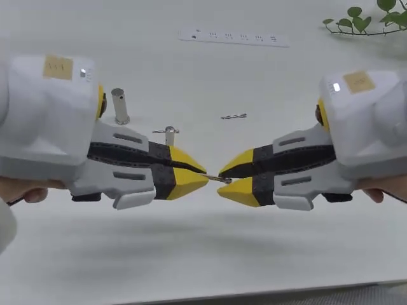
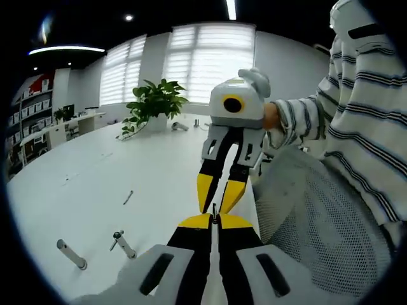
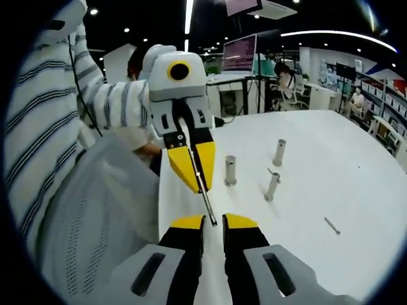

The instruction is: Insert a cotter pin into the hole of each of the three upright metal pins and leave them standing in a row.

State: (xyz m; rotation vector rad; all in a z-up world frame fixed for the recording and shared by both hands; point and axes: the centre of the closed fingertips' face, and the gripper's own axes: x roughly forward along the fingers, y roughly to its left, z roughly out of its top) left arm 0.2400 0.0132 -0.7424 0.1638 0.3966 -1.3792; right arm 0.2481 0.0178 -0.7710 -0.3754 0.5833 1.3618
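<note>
Over the near edge of a white table, two hand-held grippers meet tip to tip. The left gripper has its yellow jaws pressed together on a thin cotter pin, which pokes out level from its tips towards the other tool. The right gripper faces it with jaws slightly spread. The free end of the cotter pin lies in the gap between them, and neither jaw visibly touches it. The right gripper view confirms this, with the pin's end between its own parted tips. A striped sleeve sits behind the right gripper in the left gripper view.

Just beyond the left gripper stands a fitted metal pin, upright, with a cotter pin already lying crosswise through its top. Farther back and to the left, a bare metal pin stands upright on its wider base, with nothing through it. In the right gripper view, a second bare metal pin stands upright near the left gripper's tip. The three are near one another but form a loose cluster, not a straight row.

A loose cotter pin lies flat on the table, to the right of the metal pins and well apart from them. At the far side lie a white power strip and the trailing leaves of a green plant.
</note>
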